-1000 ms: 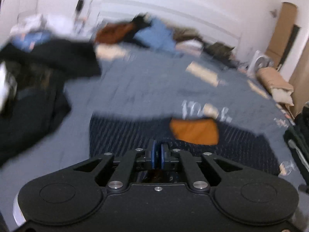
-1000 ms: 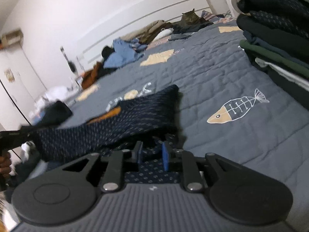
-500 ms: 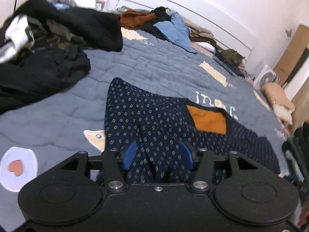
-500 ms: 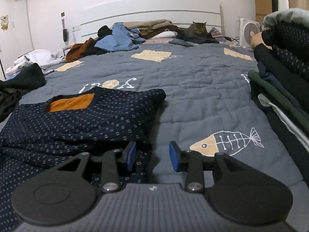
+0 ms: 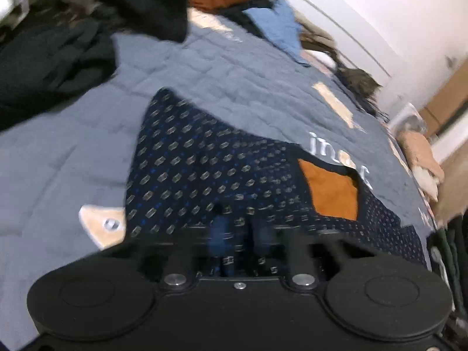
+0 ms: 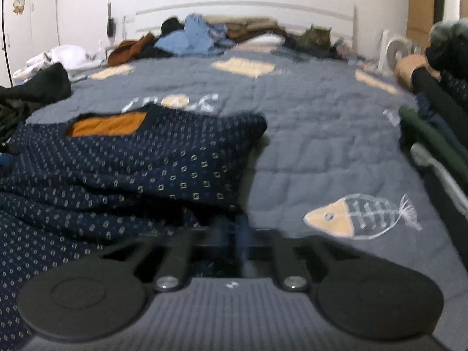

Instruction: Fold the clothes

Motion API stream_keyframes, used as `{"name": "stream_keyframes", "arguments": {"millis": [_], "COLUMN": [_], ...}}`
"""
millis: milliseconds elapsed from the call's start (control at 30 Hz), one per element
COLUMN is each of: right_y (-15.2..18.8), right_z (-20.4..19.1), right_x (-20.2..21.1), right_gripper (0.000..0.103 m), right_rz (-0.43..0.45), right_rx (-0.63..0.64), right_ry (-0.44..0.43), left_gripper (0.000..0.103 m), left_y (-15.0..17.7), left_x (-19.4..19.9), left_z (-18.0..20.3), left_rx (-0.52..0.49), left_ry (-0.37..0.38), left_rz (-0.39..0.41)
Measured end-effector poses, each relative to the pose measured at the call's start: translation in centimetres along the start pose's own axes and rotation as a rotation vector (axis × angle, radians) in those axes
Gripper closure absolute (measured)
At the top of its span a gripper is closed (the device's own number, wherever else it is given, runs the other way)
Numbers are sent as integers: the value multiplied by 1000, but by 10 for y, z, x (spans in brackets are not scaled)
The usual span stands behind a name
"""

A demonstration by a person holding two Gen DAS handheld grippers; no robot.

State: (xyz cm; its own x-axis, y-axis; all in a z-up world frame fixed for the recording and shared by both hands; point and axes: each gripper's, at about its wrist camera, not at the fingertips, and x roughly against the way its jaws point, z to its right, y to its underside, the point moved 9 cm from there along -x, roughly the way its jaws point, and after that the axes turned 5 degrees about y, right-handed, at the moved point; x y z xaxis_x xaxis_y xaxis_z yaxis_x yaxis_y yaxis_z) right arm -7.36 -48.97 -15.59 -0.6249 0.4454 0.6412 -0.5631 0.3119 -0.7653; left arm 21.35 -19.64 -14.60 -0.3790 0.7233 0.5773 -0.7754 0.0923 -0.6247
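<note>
Garment: navy patterned top w/ orange inner neck patch, spread on grey-blue quilt; near part bunched in ridges in right wrist view, far right corner doubled over.
Left gripper: low over near edge of top, blue pads blurred; narrow gap, cloth showing between and under; grip vs. mere hover – cannot tell.
Right gripper: at near right edge of top, blurred by motion; pads close together, hold on cloth not readable.
Stage: fits either mid-fold or a smoothing pass on a part-folded piece; not settled by these views.
Technique: pinch both near edge pts at matching spots, keep edge taut between grippers, flatten ridges before any crease, carry edge level so corners meet.
Edges: left side of top straight and near cat print; far edge wavy by lettering.
Open room: bare quilt beyond top and to right round fish print.
Limits: folded stack tight on right; dark loose clothes on left; clothes heap and cat at headboard, well apart.
</note>
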Motion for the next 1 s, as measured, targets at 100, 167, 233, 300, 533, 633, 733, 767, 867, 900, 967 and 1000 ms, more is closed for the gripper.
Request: {"name": "stream_keyframes", "arguments": {"millis": [100, 167, 233, 300, 533, 633, 733, 767, 867, 900, 967, 1000], "right_y": [-2, -4, -3, 1, 5, -4, -11, -14, -18, -18, -17, -16], "right_z": [0, 1, 0, -4, 2, 5, 4, 4, 2, 0, -1, -2], "right_x": [6, 13, 17, 17, 16, 24, 31, 33, 33, 32, 27, 23], "right_gripper": [102, 102, 102, 102, 103, 99, 92, 81, 54, 53, 52, 52], "right_rz": [21, 37, 32, 17, -22, 5, 41, 52, 102, 111, 119, 117], "right_rx": [80, 123, 136, 196, 218, 156, 102, 85, 78, 78, 81, 83], "right_ry": [47, 61, 52, 63, 74, 22, -51, -75, -110, -119, -131, -131], "left_gripper": [93, 93, 93, 86, 62, 59, 43, 43, 43, 43, 44, 44], "left_y": [-19, -30, -35, -33, -30, -24, -15, -11, 8, 14, 28, 35], "left_x": [14, 22, 22, 21, 37, 25, 1, -11, -52, -66, -93, -103], "left_z": [4, 4, 4, 4, 52, 114, 181, 200, 246, 257, 276, 282], "left_rx": [-26, -27, -41, -66, -240, -313, -367, -391, -437, -448, -477, -488], "left_ry": [7, 0, -8, -37, 18, 160, 322, 355, 407, 418, 427, 428], "left_rz": [85, 122, 88, 25, -39, -84, -130, -146, -219, -244, -289, -308]}}
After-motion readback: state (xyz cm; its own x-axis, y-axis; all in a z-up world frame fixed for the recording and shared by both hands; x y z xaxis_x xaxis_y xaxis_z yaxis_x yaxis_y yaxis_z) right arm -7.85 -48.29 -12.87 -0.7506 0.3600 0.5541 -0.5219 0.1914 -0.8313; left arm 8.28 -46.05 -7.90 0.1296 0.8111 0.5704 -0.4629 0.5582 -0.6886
